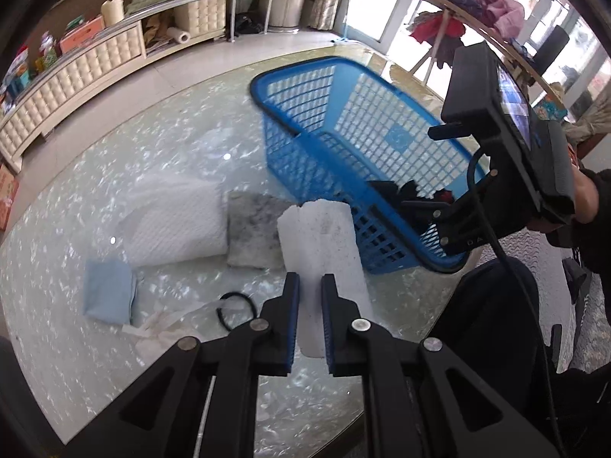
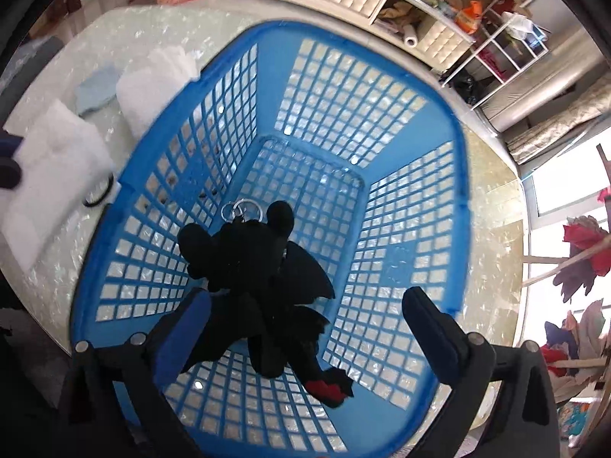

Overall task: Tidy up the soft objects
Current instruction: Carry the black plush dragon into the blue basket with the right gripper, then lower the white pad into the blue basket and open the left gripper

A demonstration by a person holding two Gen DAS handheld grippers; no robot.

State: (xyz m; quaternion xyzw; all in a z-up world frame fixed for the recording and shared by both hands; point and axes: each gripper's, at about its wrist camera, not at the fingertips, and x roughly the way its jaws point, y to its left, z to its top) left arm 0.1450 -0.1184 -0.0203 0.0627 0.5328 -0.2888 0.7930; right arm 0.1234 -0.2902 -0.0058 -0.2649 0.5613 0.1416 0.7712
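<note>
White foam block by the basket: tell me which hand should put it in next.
Left, probably. The left gripper is already shut on the white foam block, right beside the blue basket. The right gripper hangs open over the black plush toy lying in the basket.

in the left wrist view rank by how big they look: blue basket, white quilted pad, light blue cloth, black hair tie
1. blue basket
2. white quilted pad
3. light blue cloth
4. black hair tie
Fisheye bending makes true sizes unsure; this is apparent size only.

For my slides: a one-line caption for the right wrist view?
Open right gripper above black plush toy lying in blue basket.
</note>
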